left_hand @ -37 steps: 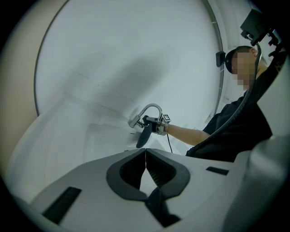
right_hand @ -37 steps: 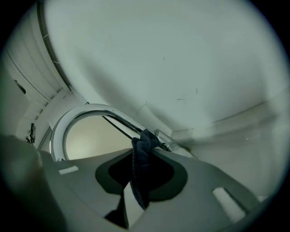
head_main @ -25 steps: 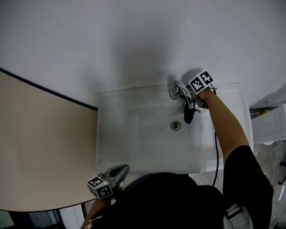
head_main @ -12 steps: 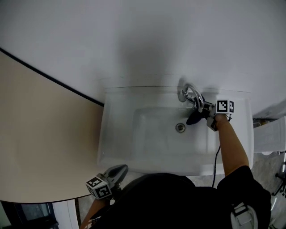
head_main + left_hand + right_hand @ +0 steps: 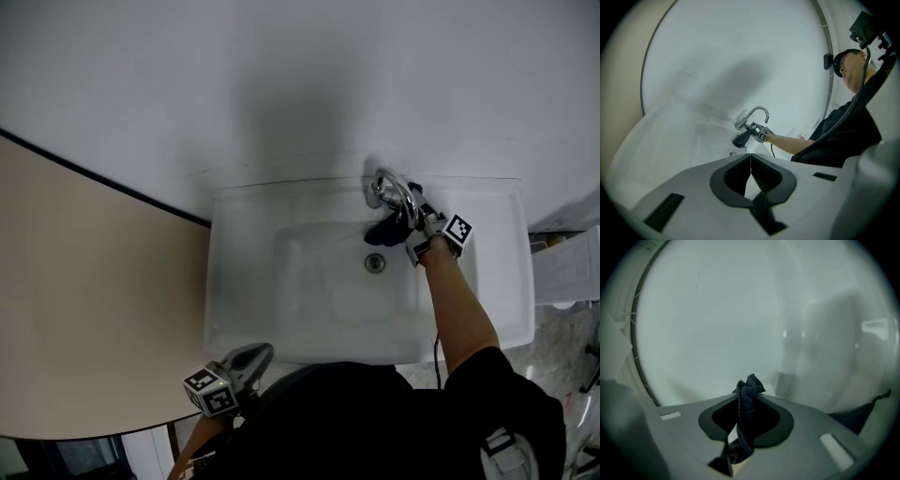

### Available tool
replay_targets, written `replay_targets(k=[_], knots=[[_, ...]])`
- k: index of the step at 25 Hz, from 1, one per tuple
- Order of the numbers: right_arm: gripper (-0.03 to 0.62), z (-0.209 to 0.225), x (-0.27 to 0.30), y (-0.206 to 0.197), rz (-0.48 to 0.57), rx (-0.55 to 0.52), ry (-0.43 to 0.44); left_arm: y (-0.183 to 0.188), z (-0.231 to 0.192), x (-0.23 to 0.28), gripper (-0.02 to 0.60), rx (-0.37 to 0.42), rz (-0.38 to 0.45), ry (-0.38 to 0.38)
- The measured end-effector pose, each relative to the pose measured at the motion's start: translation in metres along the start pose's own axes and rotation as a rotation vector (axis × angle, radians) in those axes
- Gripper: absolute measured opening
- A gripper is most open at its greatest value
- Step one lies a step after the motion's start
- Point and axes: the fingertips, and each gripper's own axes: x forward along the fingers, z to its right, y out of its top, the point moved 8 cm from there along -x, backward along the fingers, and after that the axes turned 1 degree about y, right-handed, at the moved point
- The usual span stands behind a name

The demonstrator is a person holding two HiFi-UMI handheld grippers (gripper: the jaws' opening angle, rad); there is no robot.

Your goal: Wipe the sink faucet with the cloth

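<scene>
Pinching cloth (image 5: 748,394) by faucet (image 5: 387,190): right gripper (image 5: 407,227) jaws | left gripper (image 5: 751,160) jaws pressed together, near sink (image 5: 234,309) front rim

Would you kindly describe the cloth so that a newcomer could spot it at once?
Find the white sink, then the curved chrome faucet at its back rim. The cloth hangs beside it, pinched in the right claw; it is the only dark, crumpled thing against the white sink.
</scene>
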Motion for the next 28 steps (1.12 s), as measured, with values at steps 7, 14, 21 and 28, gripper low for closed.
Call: replay_targets(k=[7, 14, 21, 28], knots=[[0.063, -0.098, 0.050, 0.038, -0.151, -0.320, 0.178, 0.003, -0.001, 0.005, 0.003, 0.002, 0.002, -0.007], [0.063, -0.086, 0.049, 0.039, -0.037, 0.003, 0.510, 0.002, -0.007, 0.005, 0.003, -0.013, 0.008, 0.000], [0.064, -0.045, 0.034, 0.009, -0.354, -0.578, 0.068, 0.004, -0.014, 0.006, 0.003, -0.023, 0.008, -0.001], [0.282, -0.055, 0.056, -0.033, -0.774, -1.112, -0.007, 0.004, -0.014, 0.011, 0.003, -0.020, -0.005, -0.013]])
